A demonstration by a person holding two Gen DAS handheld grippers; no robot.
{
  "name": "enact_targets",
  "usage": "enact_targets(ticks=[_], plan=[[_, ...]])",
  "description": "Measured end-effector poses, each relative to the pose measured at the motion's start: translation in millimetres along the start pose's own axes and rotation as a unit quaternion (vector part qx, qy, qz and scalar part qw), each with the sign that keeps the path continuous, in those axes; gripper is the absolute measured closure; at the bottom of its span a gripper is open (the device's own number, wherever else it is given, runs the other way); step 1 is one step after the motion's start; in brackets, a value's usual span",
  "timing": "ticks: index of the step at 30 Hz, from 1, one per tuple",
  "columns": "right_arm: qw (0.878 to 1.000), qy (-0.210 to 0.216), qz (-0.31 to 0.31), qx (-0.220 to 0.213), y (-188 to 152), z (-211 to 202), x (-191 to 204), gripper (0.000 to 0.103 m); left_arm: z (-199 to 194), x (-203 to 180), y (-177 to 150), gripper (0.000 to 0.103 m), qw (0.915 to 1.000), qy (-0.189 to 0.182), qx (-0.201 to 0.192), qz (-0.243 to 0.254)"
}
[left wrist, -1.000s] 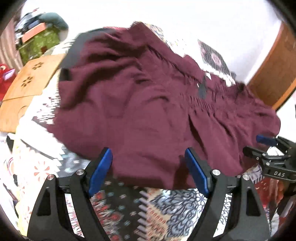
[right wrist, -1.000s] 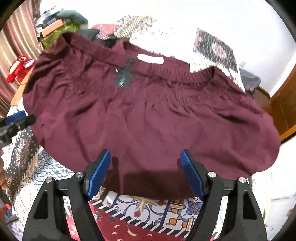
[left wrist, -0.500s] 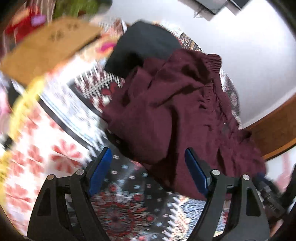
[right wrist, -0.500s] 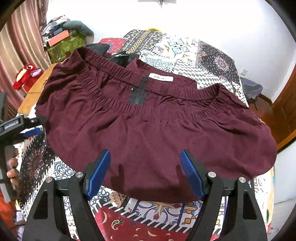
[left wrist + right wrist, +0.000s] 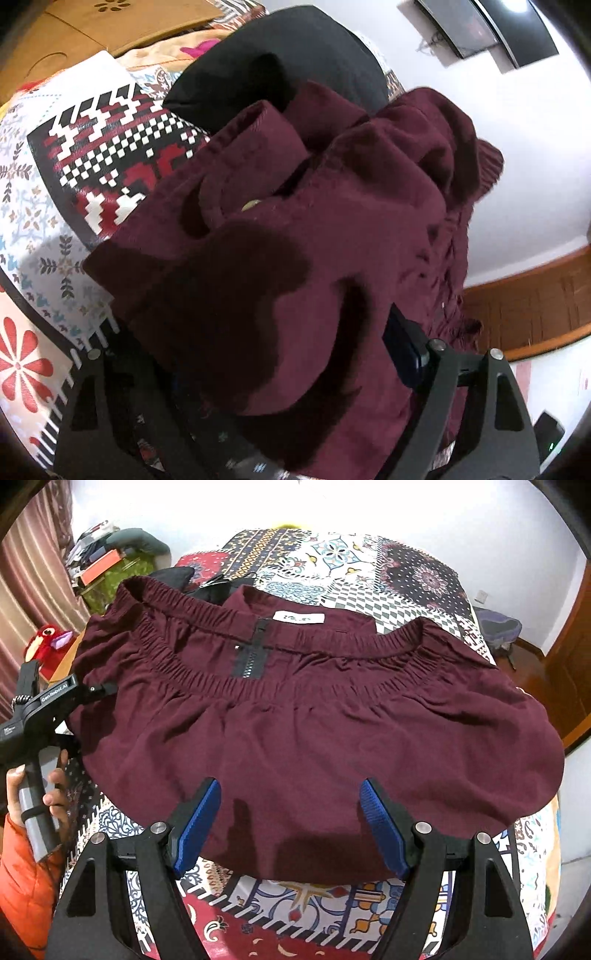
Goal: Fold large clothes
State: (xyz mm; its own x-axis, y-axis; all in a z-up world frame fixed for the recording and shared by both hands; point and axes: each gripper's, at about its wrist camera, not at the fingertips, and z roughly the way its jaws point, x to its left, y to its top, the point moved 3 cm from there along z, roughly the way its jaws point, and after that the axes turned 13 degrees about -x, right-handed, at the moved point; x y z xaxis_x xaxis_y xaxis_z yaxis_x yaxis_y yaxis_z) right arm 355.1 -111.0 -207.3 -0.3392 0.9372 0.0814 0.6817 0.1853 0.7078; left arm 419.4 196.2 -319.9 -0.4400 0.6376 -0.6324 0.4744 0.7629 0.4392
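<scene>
Skirt [image 5: 314, 731], one, maroon, lay spread on one patterned quilt [image 5: 332, 904], waistband away from the right cam. It carried one white label [image 5: 298, 617] and one dark zipper [image 5: 255, 653], both at the waistband. Beyond the skirt, one black garment [image 5: 207, 587] sat on the quilt, partly hidden.

Two grippers. R gripper [image 5: 291, 830] hovered over the near hem w/ jaws wide, both blue pads [image 5: 197, 827] showing, nothing between them. L gripper [image 5: 280, 369] was at the skirt's left edge; in its own cam bunched maroon cloth filled the space between the fingers and hid the left finger, so can't tell if it gripped or not. One hand [image 5: 40, 790] in an orange sleeve held its handle.

One red plush toy [image 5: 46, 646] sat at far left, off the quilt.
</scene>
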Motion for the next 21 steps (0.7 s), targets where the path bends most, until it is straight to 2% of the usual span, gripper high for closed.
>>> enact_targets(ticks=[1,3,5,7,10,16,19,21], plan=[[1.0,-0.003,0.001,0.001,0,0,-1,0.028,0,-1,-1,0.025,0.9999,0.008,-0.008,0.001],[1.0,-0.007,0.003,0.003,0,-2,-3,0.028,-3,-5,-4,0.041,0.9985,0.047,-0.027,0.007],[1.0,-0.009,0.005,0.003,0,-5,-5,0.028,-11,-9,-6,0.053,0.9976,0.056,-0.039,0.009],[1.0,-0.012,0.009,0.001,3,-10,-7,0.028,-20,-16,-5,0.074,0.9972,0.052,-0.052,0.016],[1.0,-0.014,0.013,-0.008,10,-17,-7,0.028,-44,-30,-2,0.088,0.9968,0.022,-0.072,0.027],[0.999,0.023,0.029,-0.022,26,-24,18,0.028,-115,-55,2,0.09,0.9897,-0.038,-0.119,0.07],[0.998,0.062,0.018,0.0,23,-11,48,0.028,-152,-65,3,0.091,0.9823,-0.055,-0.149,0.099],[0.995,0.09,0.003,0.033,14,7,73,0.028,-173,-70,0,0.091,0.9772,-0.058,-0.167,0.117]])
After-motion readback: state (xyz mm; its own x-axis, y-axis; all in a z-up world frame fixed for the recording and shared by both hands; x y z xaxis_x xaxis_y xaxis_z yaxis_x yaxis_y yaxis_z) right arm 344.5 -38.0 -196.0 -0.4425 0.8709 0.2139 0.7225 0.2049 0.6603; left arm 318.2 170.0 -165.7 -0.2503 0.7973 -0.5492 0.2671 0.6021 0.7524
